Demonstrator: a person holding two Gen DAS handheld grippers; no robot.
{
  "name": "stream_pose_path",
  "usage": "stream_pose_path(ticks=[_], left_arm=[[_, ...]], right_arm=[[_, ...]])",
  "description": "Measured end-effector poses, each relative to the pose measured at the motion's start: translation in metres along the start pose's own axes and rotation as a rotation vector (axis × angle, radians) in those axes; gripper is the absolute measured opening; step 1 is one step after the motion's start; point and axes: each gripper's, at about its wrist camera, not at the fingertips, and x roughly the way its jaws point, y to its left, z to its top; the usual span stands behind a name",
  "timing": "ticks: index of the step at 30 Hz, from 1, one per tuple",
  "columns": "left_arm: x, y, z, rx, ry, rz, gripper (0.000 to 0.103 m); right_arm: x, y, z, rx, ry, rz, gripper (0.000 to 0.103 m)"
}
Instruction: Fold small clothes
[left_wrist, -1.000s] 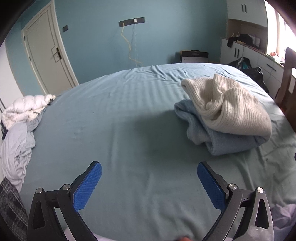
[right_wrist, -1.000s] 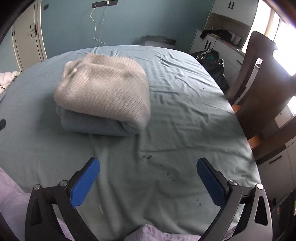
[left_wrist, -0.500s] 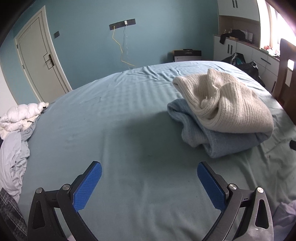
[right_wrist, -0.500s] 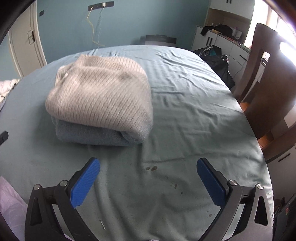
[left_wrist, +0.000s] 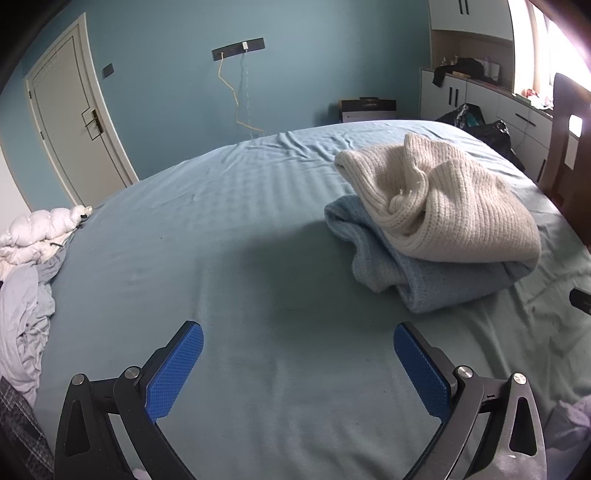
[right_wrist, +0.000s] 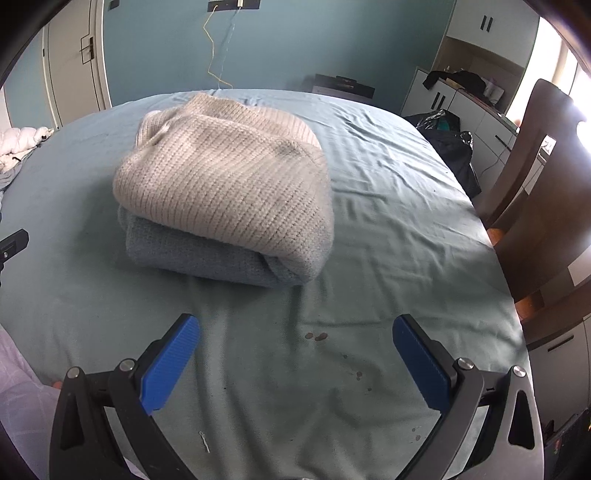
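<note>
My left gripper (left_wrist: 298, 345) hangs over the bare blue bedsheet (left_wrist: 229, 258), its blue-padded fingers (left_wrist: 173, 373) spread wide with nothing between them. My right gripper (right_wrist: 295, 341) is the same: fingers (right_wrist: 168, 363) wide apart, empty, above a patch of sheet (right_wrist: 388, 229) marked with small dark spots (right_wrist: 316, 336).

The folded clothes sit ahead of both grippers, well apart from the fingers. A cream knit sweater (left_wrist: 447, 206) lies on top of a light blue folded garment (left_wrist: 439, 280), the two stacked in one pile on the bed. From the right wrist I see the sweater (right_wrist: 229, 184) as a neat folded block covering most of the blue garment (right_wrist: 199, 254); from the left wrist its near end is bunched and creased.

At the left edge of the bed lies a heap of crumpled pale clothing (left_wrist: 20, 317) and a white puffy jacket (left_wrist: 40, 229). A dark wooden chair (right_wrist: 546, 192) stands beside the bed on the right.
</note>
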Motion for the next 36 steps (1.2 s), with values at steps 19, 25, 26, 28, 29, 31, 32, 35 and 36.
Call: stream_pose_path(ticks=[19, 25, 26, 28, 29, 31, 32, 35, 36], left_arm=[[0.001, -0.005, 0.001, 0.009, -0.002, -0.023, 0.103], [0.001, -0.002, 0.002, 0.001, -0.002, -0.023, 0.103], [0.001, -0.002, 0.002, 0.001, -0.004, -0.022, 0.103], [0.000, -0.003, 0.001, 0.002, -0.004, -0.025, 0.103], [0.000, -0.003, 0.001, 0.003, -0.003, -0.026, 0.103], [0.000, -0.004, 0.000, 0.010, -0.004, -0.026, 0.103], [0.000, -0.005, 0.001, 0.013, -0.003, -0.027, 0.103], [0.000, -0.005, 0.001, 0.013, -0.004, -0.033, 0.103], [0.000, -0.005, 0.001, 0.012, -0.003, -0.037, 0.103]], right_arm=[[-0.001, -0.002, 0.000, 0.028, -0.015, 0.004, 0.102], [-0.001, 0.003, -0.001, 0.001, -0.018, -0.013, 0.102], [-0.001, 0.004, -0.001, -0.002, -0.018, -0.016, 0.102], [-0.001, 0.005, -0.002, -0.005, -0.017, -0.016, 0.102], [-0.001, 0.005, -0.002, -0.004, -0.016, -0.013, 0.102], [0.000, 0.005, -0.002, -0.004, -0.013, -0.013, 0.102], [0.000, 0.005, -0.002, -0.006, -0.013, -0.015, 0.102], [0.000, 0.007, -0.002, -0.011, -0.013, -0.021, 0.102], [0.000, 0.007, -0.002, -0.009, -0.012, -0.018, 0.102]])
